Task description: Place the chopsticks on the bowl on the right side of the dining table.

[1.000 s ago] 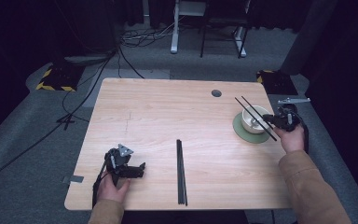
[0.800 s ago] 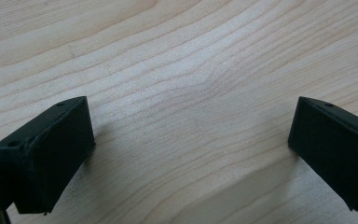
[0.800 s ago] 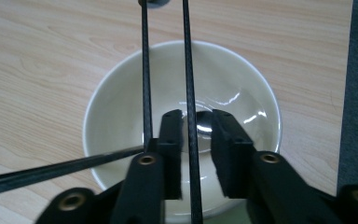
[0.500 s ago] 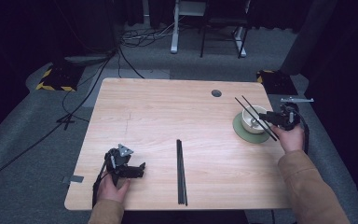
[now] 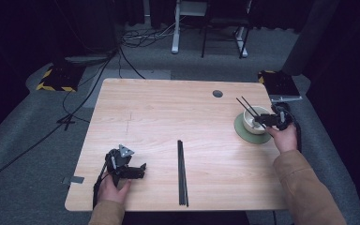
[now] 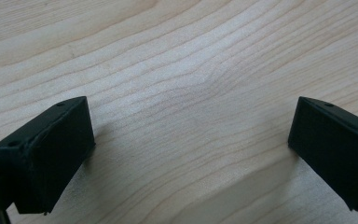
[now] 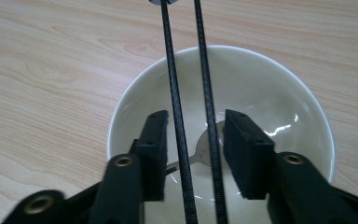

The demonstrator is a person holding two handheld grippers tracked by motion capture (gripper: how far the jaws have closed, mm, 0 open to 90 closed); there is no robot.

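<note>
A pair of thin black chopsticks (image 7: 191, 93), straight rods with a fine ribbed, woven-looking surface, runs between the jaws of the right gripper (image 7: 193, 154) and out over a round cream-white ceramic bowl (image 7: 279, 93). In the right gripper view the two sticks lie nearly parallel with a slight gap between them, the left one just inside the left pad, the right one just inside the right pad. The jaws stand at a narrow gap around the sticks and have just been closing; whether the pads already press on the sticks cannot be told. Under the sticks, a metal spoon (image 7: 200, 151) rests on the glossy floor of the bowl.

In the high view the chopsticks (image 5: 246, 107) slant up and away from the right gripper (image 5: 262, 120) over the bowl (image 5: 249, 125), which sits on a round grey-green saucer (image 5: 243, 136) near the right edge of the pale wooden table (image 5: 168, 108). A second pair of black chopsticks (image 5: 182, 173) lies flat near the front middle of the table, well apart from the bowl.

The left gripper (image 5: 138, 168) rests on the table at the front left, its jaws spread wide over bare wood (image 6: 186, 93), holding nothing.
</note>
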